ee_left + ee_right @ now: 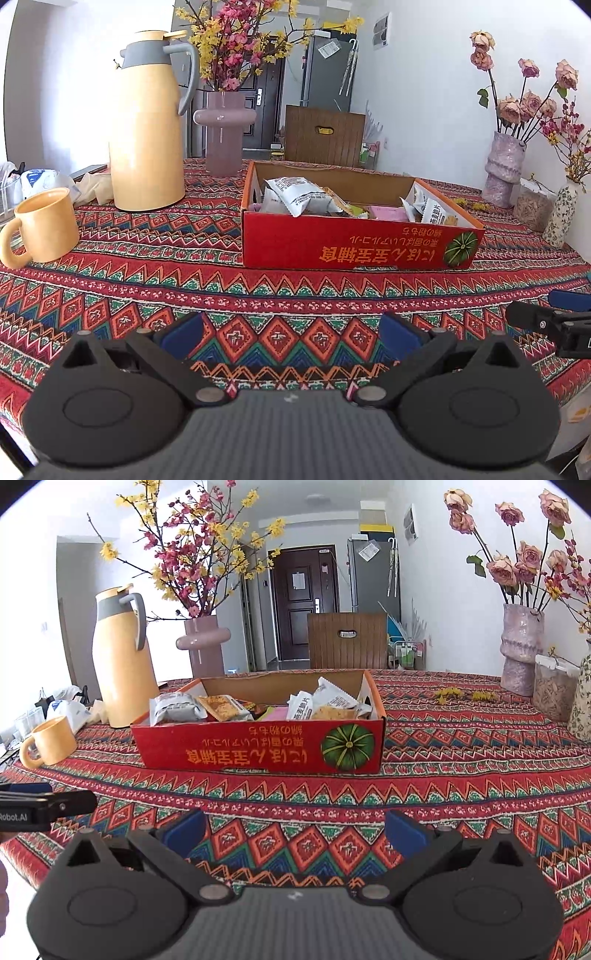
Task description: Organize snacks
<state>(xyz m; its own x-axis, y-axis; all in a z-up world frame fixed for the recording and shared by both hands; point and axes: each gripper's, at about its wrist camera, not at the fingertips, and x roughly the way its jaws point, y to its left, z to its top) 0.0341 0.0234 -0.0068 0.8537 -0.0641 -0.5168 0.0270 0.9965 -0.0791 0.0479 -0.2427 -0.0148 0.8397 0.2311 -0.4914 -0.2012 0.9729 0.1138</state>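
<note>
A red cardboard box with a green pumpkin picture stands on the patterned tablecloth, also in the right wrist view. It holds several snack packets, among them a grey-white one and an orange one. My left gripper is open and empty, over the cloth well in front of the box. My right gripper is open and empty, also in front of the box. Each gripper shows at the edge of the other's view.
A yellow thermos jug and a yellow mug stand left. A pink vase with flowers is behind. At the right are a vase of roses, a jar and a floral vase. A wooden chair is beyond the table.
</note>
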